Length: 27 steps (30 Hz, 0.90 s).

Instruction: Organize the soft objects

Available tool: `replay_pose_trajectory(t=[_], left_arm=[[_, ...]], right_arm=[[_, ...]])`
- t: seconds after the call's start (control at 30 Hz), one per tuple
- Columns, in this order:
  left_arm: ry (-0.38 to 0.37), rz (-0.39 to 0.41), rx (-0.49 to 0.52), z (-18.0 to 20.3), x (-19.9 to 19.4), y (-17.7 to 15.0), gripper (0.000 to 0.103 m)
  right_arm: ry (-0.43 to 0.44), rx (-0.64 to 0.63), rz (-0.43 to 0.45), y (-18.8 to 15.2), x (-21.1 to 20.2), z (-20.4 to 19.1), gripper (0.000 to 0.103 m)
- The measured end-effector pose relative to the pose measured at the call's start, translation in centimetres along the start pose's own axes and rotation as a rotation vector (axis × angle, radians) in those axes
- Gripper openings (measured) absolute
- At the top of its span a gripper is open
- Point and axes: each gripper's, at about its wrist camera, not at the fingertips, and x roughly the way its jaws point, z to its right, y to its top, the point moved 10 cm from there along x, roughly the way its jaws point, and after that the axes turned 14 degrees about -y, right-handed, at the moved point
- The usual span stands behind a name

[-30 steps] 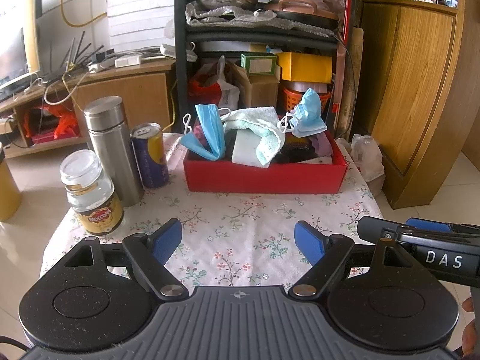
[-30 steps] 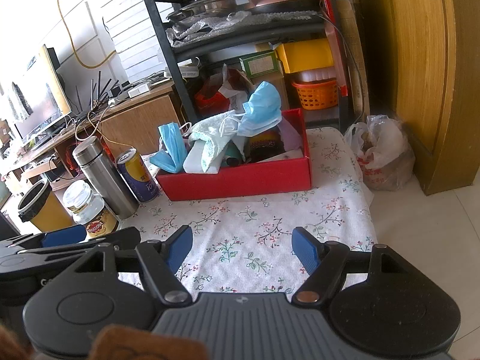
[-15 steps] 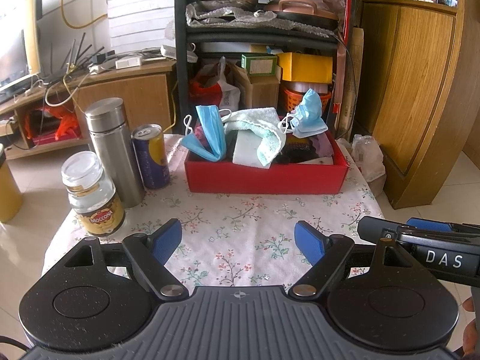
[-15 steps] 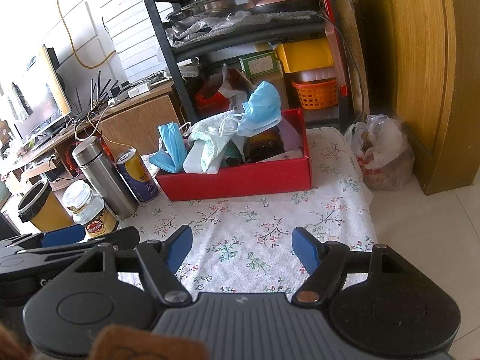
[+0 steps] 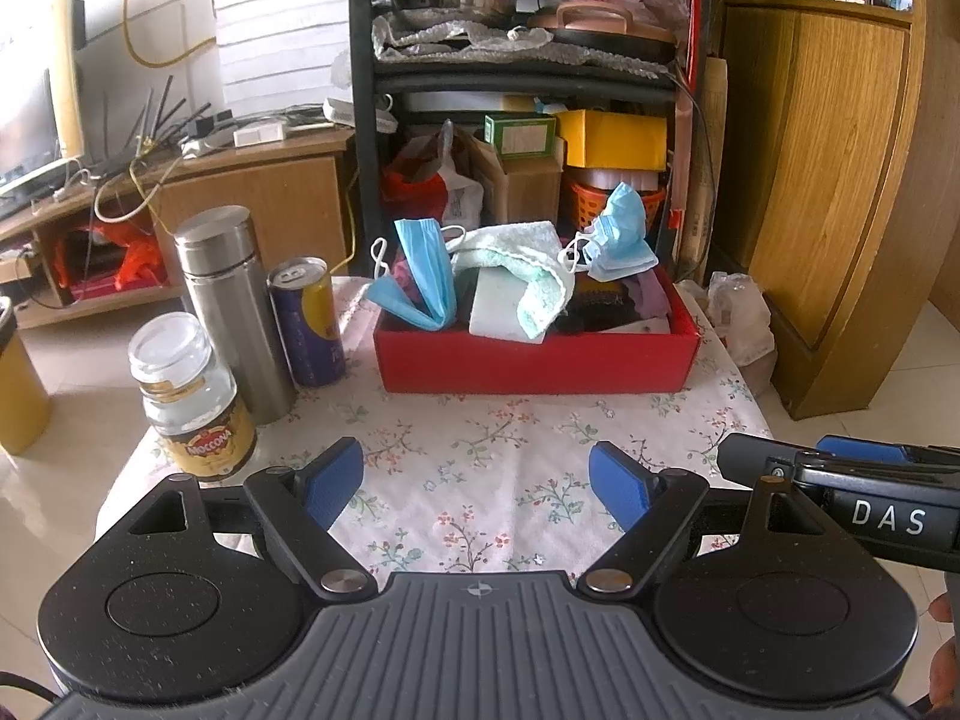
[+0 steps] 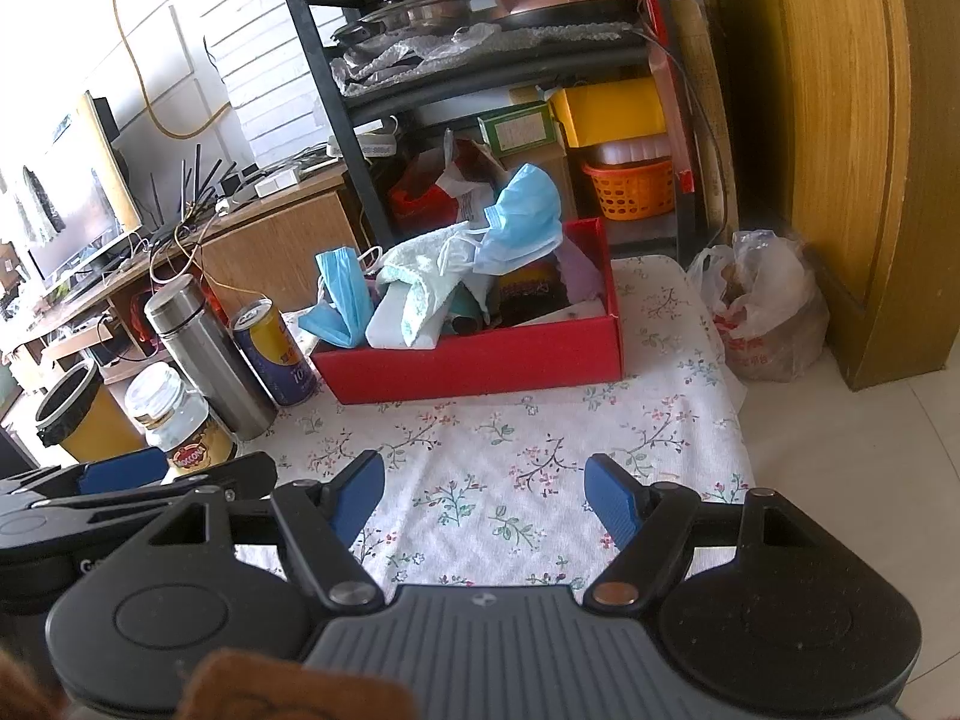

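Observation:
A red box (image 5: 534,360) (image 6: 480,366) stands at the far side of a floral-cloth table (image 5: 480,450) (image 6: 510,450). It holds soft things: a folded blue face mask (image 5: 420,276) (image 6: 342,294) at its left, a pale green towel (image 5: 516,264) (image 6: 420,276) over a white block, another blue mask (image 5: 621,234) (image 6: 522,222) at the back right, and dark items below. My left gripper (image 5: 477,477) is open and empty over the near table edge. My right gripper (image 6: 486,489) is open and empty, beside it on the right.
A steel flask (image 5: 234,306) (image 6: 204,348), a blue-yellow can (image 5: 306,324) (image 6: 276,354) and a glass coffee jar (image 5: 192,402) (image 6: 174,420) stand left of the box. A cluttered black shelf (image 5: 516,60) is behind; a wooden cabinet (image 5: 840,180) and plastic bag (image 6: 762,306) are right.

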Motion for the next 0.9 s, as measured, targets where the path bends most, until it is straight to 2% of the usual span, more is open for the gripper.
replay_pose_trajectory(t=[0.43,0.63,0.7,0.9], left_arm=[[0.005,-0.006,-0.013,-0.17,0.00,0.15,0.083],[0.037,0.009,-0.009,-0.44,-0.14,0.36,0.091],[0.049,0.017,-0.011,-0.64,-0.20,0.46,0.097],[0.053,0.050,0.000,-0.63,-0.53,0.86,0.097]], right_arm=[[0.004,0.005,0.009,0.01,-0.06,-0.06,0.046],[0.007,0.009,0.014,0.06,-0.11,-0.09,0.046],[0.010,0.014,0.017,0.17,-0.19,-0.09,0.046],[0.016,0.025,0.032,0.48,-0.59,-0.09,0.047]])
